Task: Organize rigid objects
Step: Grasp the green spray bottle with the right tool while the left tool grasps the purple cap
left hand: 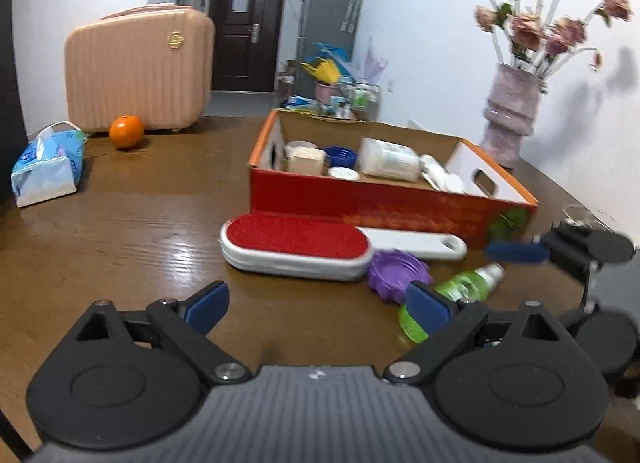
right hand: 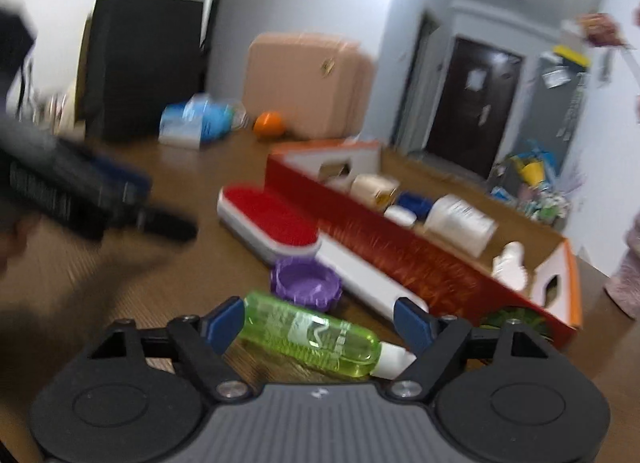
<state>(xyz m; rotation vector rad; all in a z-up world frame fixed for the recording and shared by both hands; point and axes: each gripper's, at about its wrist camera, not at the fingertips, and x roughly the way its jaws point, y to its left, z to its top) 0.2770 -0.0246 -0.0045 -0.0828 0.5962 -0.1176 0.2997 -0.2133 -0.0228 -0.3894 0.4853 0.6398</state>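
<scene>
Two loose pieces matter nearest: the green bottle lies between the right gripper's parted, untouching jaws, so closing comes next, I judge, while the left gripper hangs apart and empty, purple lid at twelve o'clock, red box wall beyond, its open top free

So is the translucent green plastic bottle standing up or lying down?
Lying down: the translucent green plastic bottle rests on its side on the brown wooden table, white cap sideways.

Brown wooden tabletop. Laid directly on it: red box, lint brush, purple lid, green bottle, orange, tissue pack, vase, pink suitcase.
</scene>
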